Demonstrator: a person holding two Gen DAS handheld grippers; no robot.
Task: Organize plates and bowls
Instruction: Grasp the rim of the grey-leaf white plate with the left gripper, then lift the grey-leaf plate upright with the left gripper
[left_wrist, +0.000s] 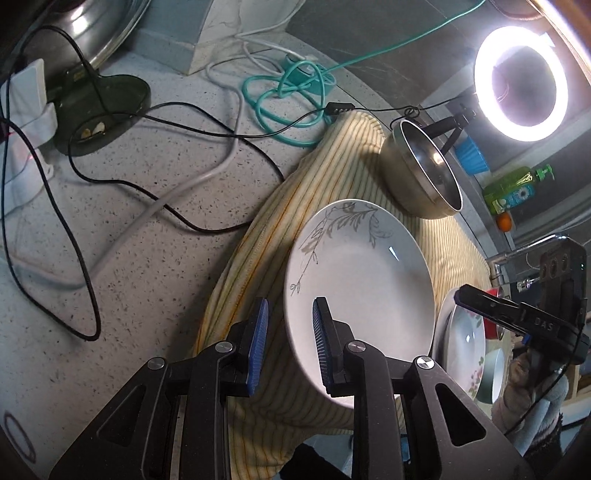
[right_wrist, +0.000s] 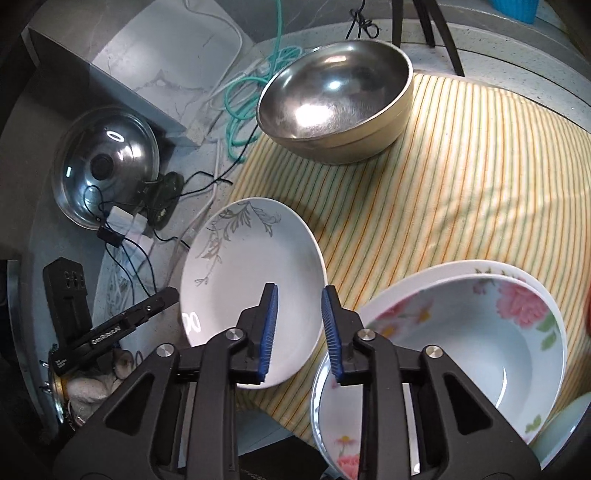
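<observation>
A white plate with a grey leaf print (left_wrist: 369, 280) (right_wrist: 251, 266) lies on the yellow striped cloth (left_wrist: 295, 206) (right_wrist: 461, 166). My left gripper (left_wrist: 291, 301) straddles its left rim, one pad over the plate and the other outside, with a strip of cloth showing between that pad and the rim. My right gripper (right_wrist: 299, 287) straddles the right rim the same way, jaws narrow. Each gripper shows in the other's view, right gripper (left_wrist: 460, 291) and left gripper (right_wrist: 173, 293). A steel bowl (left_wrist: 424, 173) (right_wrist: 332, 96) stands behind. Stacked floral dishes (right_wrist: 461, 350) (left_wrist: 465, 343) sit to the right.
Black, white and teal cables (left_wrist: 291, 92) trail over the speckled counter (left_wrist: 147, 258) on the left. A steel pot lid (right_wrist: 103, 162) leans at the far left. A ring light (left_wrist: 521, 83), a blue cup (left_wrist: 471, 155) and a green soap bottle (left_wrist: 513, 188) stand behind the cloth.
</observation>
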